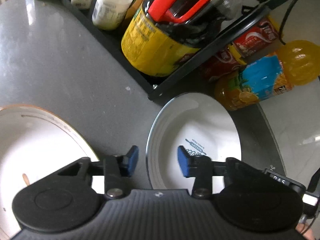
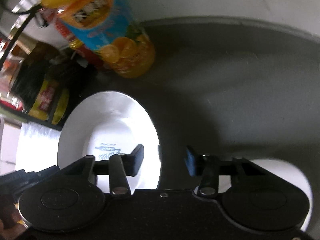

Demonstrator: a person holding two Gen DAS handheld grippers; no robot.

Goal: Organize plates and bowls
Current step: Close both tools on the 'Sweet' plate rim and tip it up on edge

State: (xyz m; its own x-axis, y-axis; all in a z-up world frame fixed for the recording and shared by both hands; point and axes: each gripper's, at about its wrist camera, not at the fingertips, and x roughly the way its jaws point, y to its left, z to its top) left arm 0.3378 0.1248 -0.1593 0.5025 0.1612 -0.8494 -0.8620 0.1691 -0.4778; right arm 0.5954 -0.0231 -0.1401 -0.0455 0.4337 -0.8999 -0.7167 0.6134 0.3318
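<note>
A white bowl with a blue bakery print point(image 1: 200, 124) sits on the grey counter. My left gripper point(image 1: 158, 161) is open and straddles the bowl's left rim, one blue pad outside and one inside. To its left lies a large white plate with a gold rim point(image 1: 40, 144). In the right wrist view the same bowl point(image 2: 112, 116) is at centre left. My right gripper point(image 2: 165, 160) is open, its left finger over the bowl's right rim and its right finger over bare counter. Another white dish point(image 2: 288, 172) shows partly behind the right finger mount.
A black rack point(image 1: 200, 60) behind the bowl holds a yellow-labelled jar with a red handle point(image 1: 156, 46) and white bottles point(image 1: 112, 6). An orange juice bottle point(image 1: 266, 76) lies beside red packets. The counter edge point(image 2: 260, 22) curves at the far right.
</note>
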